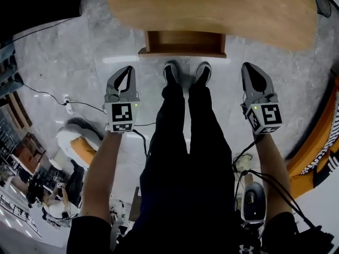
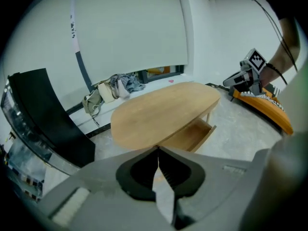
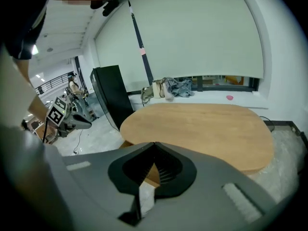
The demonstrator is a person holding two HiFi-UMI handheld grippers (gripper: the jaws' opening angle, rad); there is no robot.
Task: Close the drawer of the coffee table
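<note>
The oval wooden coffee table (image 1: 212,9) stands in front of me, and its drawer (image 1: 183,44) is pulled out toward my shoes. My left gripper (image 1: 128,67) hangs shut and empty in the air, left of the drawer and apart from it. On the other side, my right gripper (image 1: 248,66) is also shut with nothing in it. In the left gripper view the closed jaws (image 2: 158,148) point at the table (image 2: 163,112), with the open drawer (image 2: 197,134) at its right. The right gripper view shows closed jaws (image 3: 154,143) before the tabletop (image 3: 202,129) and a drawer corner (image 3: 125,144).
My legs and shoes (image 1: 185,73) stand just before the drawer. A black cabinet (image 2: 43,119) is left of the table and an orange piece of furniture (image 1: 318,136) is at the right. Cables (image 1: 79,105) run over the grey floor. Clothes (image 2: 115,88) lie by the window.
</note>
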